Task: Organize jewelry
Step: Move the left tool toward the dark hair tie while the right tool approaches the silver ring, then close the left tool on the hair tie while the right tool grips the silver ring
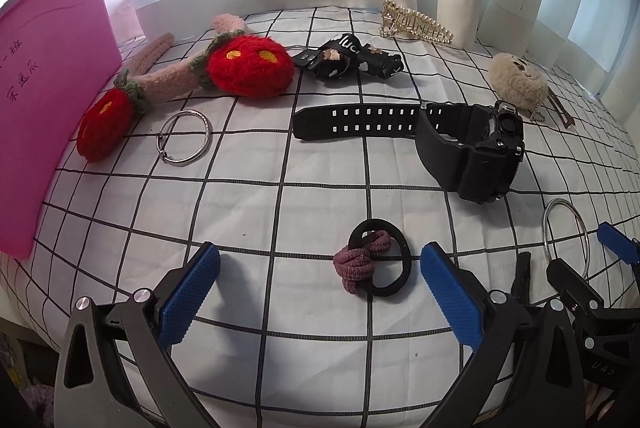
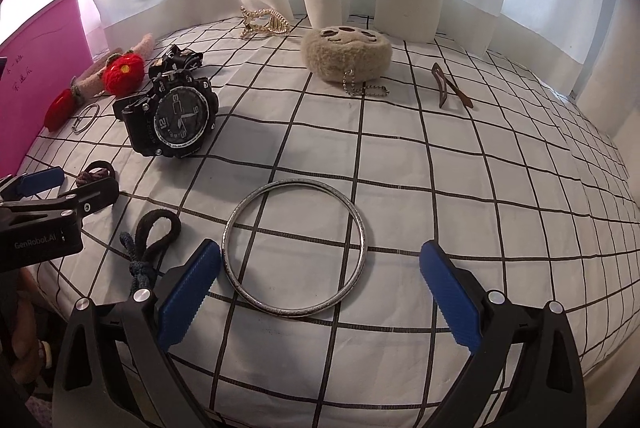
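The left gripper (image 1: 320,292) gapes wide and empty, a black elastic hair tie with a mauve knot (image 1: 374,262) lying between its blue fingers low in the frame. The right gripper (image 2: 320,292) is equally wide and empty, with the large round silver metal bangle (image 2: 295,248) flat on the white black-grid cloth (image 2: 460,168) at lower centre between its fingers.

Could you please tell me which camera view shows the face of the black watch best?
The right wrist view: the watch faces that camera, dial and hands plainly visible. In the left wrist view the watch appears side-on, showing only its strap, case edge and buttons.
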Demonstrator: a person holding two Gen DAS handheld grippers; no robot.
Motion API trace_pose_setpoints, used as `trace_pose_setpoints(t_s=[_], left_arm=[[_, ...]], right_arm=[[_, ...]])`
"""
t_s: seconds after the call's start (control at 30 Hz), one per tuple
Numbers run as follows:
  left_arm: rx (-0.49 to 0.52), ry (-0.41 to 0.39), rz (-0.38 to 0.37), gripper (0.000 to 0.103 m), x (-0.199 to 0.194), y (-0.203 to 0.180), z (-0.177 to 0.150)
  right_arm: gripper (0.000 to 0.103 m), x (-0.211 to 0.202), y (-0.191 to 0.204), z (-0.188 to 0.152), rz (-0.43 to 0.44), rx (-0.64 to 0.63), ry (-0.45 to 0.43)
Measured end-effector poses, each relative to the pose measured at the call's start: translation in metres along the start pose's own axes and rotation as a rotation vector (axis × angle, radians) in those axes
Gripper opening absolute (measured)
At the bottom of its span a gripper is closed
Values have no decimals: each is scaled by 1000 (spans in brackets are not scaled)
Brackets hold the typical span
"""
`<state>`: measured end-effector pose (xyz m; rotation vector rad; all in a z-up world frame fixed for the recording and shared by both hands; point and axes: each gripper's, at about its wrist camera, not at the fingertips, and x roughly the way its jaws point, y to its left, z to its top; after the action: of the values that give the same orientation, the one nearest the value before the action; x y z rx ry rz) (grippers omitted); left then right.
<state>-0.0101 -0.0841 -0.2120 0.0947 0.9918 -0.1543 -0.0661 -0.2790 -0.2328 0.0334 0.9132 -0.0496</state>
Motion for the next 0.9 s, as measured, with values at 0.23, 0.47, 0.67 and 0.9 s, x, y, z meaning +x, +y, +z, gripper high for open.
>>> trace_pose_setpoints(t_s=[0.23,0.47,0.67,0.9], left_arm=[[-14,-17,8,97,-3,0,-3],[36,-30,-22,72,-13,-10,-6],[106,-50,-70,29,-20,-26,-7],[87,-45,-99,16,-23,-26,-9]], right_arm=[[94,2,1,1,4,-7,-3],[93,1,1,2,15,-15,-5],[70,-5,9,2,29,-53,-22],[70,-7,5,-1,50,-27,-29]])
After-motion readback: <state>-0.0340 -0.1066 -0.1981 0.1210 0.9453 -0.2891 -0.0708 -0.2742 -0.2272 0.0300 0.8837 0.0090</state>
